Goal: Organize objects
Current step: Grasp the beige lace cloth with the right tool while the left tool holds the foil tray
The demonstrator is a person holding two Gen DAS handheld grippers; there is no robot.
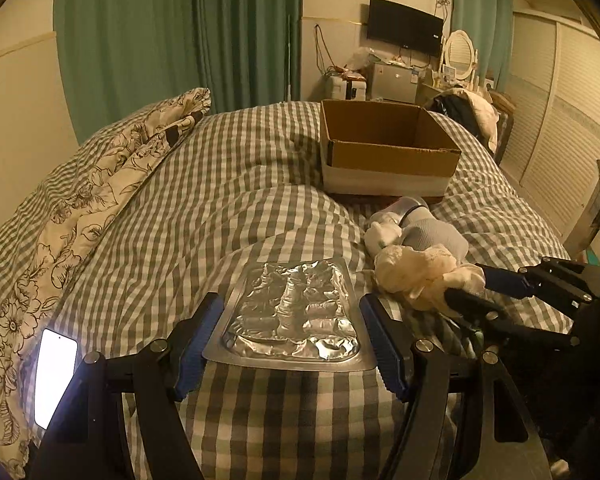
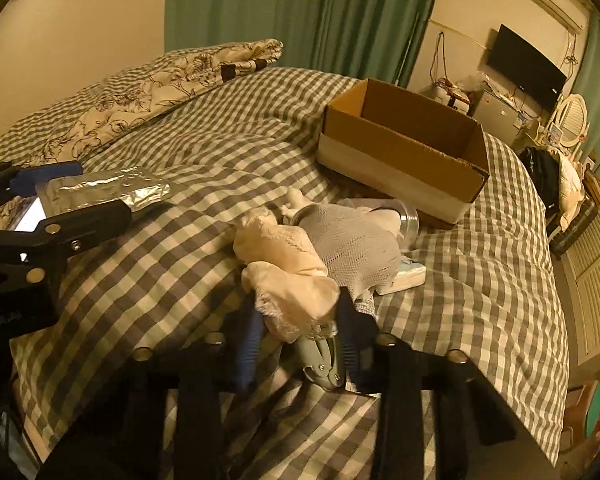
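The left gripper (image 1: pixel 292 332) is pinching a silver foil pack (image 1: pixel 290 314) between its fingers, just above the checked bed (image 1: pixel 228 200). The right gripper (image 2: pixel 298 316) is squeezing a cream cloth (image 2: pixel 288 276) lying on the bed beside a grey glove (image 2: pixel 352 244), near the open cardboard box (image 2: pixel 404 148).

My left camera looks low across the bed (image 1: pixel 240 184); my right views it from beside; both share the cardboard box (image 1: pixel 388 160).
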